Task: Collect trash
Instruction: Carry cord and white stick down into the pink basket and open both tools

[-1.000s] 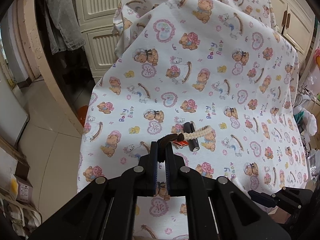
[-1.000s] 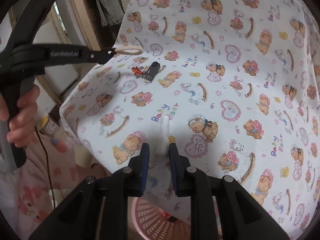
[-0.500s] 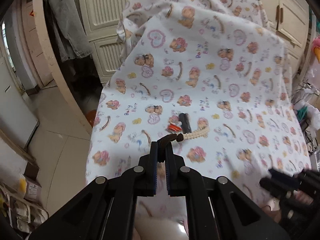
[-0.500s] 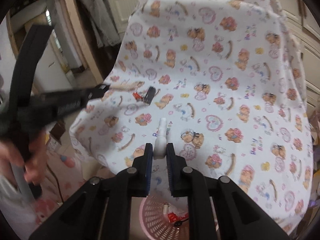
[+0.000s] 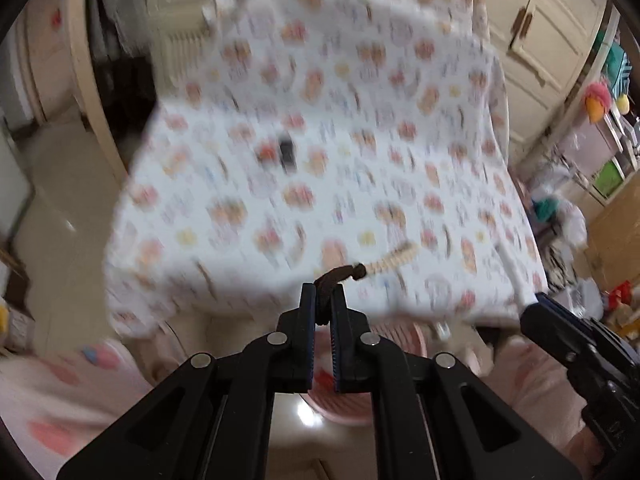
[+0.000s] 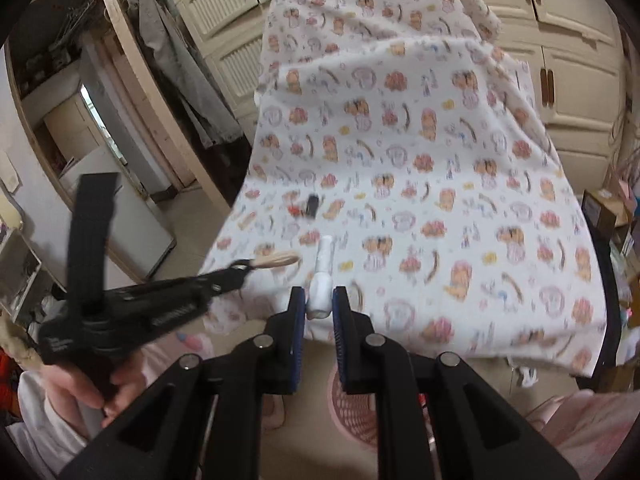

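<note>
Left gripper (image 5: 323, 300) grasps a braided cord (image 5: 394, 260); right gripper (image 6: 318, 304) grasps a white bottle (image 6: 322, 280); both hang above the pink basket (image 6: 352, 404), unreleased; a black item (image 6: 312, 205) remains near the desk's (image 6: 500, 280) left edge.

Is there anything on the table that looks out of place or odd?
Yes. A small black item and a red scrap lie alone on the bear-print cloth, apart from the pink basket below the table edge. The cloth itself lies rumpled at the far end. Nothing seems spilled or broken, though blur hides fine detail.
</note>
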The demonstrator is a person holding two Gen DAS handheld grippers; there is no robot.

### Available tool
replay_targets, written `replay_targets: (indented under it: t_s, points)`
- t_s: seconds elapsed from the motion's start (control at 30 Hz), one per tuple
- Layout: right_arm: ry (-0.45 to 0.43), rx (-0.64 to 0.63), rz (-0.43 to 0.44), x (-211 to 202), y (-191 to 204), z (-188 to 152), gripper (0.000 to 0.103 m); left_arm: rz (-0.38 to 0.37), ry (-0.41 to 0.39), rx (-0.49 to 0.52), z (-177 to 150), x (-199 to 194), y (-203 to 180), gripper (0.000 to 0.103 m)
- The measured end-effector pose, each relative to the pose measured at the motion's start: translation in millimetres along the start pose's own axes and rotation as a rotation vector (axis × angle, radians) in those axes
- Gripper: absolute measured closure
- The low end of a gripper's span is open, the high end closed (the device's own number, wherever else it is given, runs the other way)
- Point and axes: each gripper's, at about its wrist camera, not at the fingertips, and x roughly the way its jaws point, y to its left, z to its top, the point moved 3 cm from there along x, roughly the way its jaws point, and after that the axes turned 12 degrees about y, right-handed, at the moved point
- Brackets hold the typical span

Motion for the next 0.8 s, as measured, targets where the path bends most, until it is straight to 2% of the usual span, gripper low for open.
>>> replay_targets:
  t_s: [0.1, 0.23, 0.33, 0.43, 0.47, 0.53, 0.63, 0.8]
  points:
    - [0.154, 0.032, -0.05, 36.9, -15.4, -15.4, 0.09, -0.061, 0.117, 0.04, -16.4, 25.2, -10.7, 0.097]
    - [0.284, 0.028, -0.076, 69.4, -27.5, -29.4, 0.09, -0.038, 0.166, 0.097, -26.3, 43.7, -22.3, 0.097]
    - [0.328, 0.072, -0.062, 81.4, -35.7, -33.9, 0.09, -0.026, 0.211, 0.087, -28.4, 59.5, -18.1, 0.097]
    - [0.377, 0.12, -0.056, 94.4, -46.8, -38.4, 0.09, 0.048, 0.253, 0.108, -32.2, 75.1, -13.3, 0.097]
    - [0.394, 0.125, -0.073, 99.2, -49.8, -41.3, 0.09, 0.052, 0.266, 0.109, -33.4, 78.9, -12.0, 0.097]
    - [0.426, 0.139, -0.097, 108.0, -54.5, -46.9, 0.09, 0.028, 0.308, 0.098, -36.8, 89.2, -9.2, 0.097]
    - [0.5, 0.208, -0.061, 127.9, -64.7, -56.8, 0.09, 0.009, 0.366, 0.078, -43.7, 107.9, -7.0, 0.097]
    - [0.616, 0.286, -0.078, 163.8, -78.8, -77.5, 0.09, -0.007, 0.445, 0.058, -52.5, 141.1, -6.6, 0.097]
